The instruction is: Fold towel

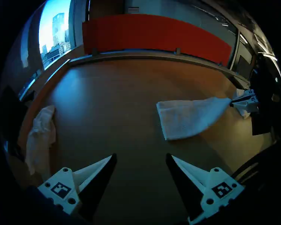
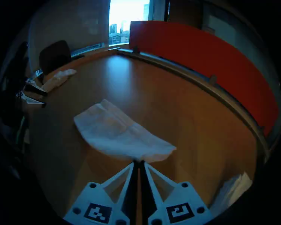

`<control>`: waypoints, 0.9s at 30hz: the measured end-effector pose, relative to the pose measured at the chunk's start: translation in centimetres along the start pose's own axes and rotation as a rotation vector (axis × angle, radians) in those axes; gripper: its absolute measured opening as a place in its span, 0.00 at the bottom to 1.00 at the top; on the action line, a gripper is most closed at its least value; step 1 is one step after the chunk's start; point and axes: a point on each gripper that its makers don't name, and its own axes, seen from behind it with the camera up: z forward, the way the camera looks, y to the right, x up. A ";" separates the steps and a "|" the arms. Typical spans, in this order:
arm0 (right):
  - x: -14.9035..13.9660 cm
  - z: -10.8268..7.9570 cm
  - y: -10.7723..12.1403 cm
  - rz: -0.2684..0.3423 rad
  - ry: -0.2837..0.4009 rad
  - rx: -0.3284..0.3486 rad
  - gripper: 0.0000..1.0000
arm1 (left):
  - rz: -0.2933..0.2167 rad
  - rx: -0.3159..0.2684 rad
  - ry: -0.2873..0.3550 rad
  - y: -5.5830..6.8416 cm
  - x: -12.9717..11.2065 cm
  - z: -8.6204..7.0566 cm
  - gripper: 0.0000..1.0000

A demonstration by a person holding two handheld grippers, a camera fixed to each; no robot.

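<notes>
A spare cloth [image 1: 41, 137] lies at the table's [image 1: 114, 97] left edge. The left gripper [image 1: 140, 155] hovers empty, jaws apart. The towel [image 1: 185, 118] lies mid-table, one corner lifted by the right gripper [image 2: 138, 162], jaws clamped on it. Held by one corner only, the towel may drag or fold crooked. Three cloths in all, counting a second cloth [image 2: 234, 191] far right; two grippers.

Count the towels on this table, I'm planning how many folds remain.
3. The middle towel, pinched by the right gripper; a crumpled towel near the left gripper; a third towel beside the right gripper. More may be hidden.
</notes>
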 end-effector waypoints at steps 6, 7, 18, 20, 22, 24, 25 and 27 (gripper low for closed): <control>1.3 -1.1 0.9 -0.018 0.022 -0.019 0.04 | 0.007 -0.002 0.005 0.1 0.3 -0.1 0.98; 1.5 -1.3 1.0 -0.022 0.025 -0.021 0.04 | 0.008 -0.002 0.005 0.1 0.4 -0.1 0.98; 3.4 -2.4 1.6 -0.067 0.050 -0.030 0.04 | 0.016 -0.006 0.004 0.5 0.5 0.0 0.97; 3.6 -2.4 1.3 -0.076 0.051 -0.024 0.04 | 0.015 -0.006 0.004 0.5 0.4 -0.1 0.98; 3.9 -2.3 1.0 -0.085 0.052 -0.017 0.04 | 0.015 -0.007 0.003 0.5 0.4 -0.1 0.97; 4.1 -2.3 0.6 -0.094 0.052 -0.008 0.04 | 0.014 -0.009 0.002 0.5 0.3 -0.2 0.97; 4.2 -2.2 0.4 -0.099 0.051 -0.003 0.04 | 0.012 -0.008 0.003 0.5 0.3 -0.2 0.98; 4.4 -2.1 -0.1 -0.110 0.050 0.007 0.04 | 0.010 -0.007 0.005 0.4 0.3 -0.3 0.98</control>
